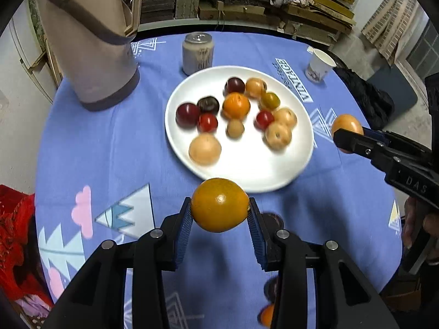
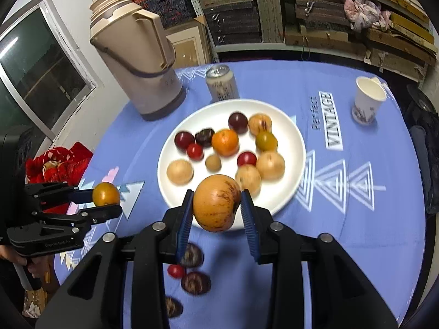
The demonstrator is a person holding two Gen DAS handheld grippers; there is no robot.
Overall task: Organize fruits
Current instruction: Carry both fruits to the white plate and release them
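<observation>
Left wrist view: left gripper (image 1: 220, 210) squeezing orange (image 1: 219, 205); right gripper (image 2: 216, 205) squeezing brown-streaked apple (image 2: 216, 202), both hanging near white plate (image 2: 297, 148).

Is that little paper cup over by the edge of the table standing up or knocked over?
Standing upright. The paper cup rests on its base on the blue tablecloth, its open mouth facing up.

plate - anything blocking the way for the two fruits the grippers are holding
Nothing visible does. The left gripper holds an orange fruit just short of the white plate, and the right gripper holds a speckled fruit over its near rim. The plate's near part is bare; the can and thermos stand behind it.
</observation>
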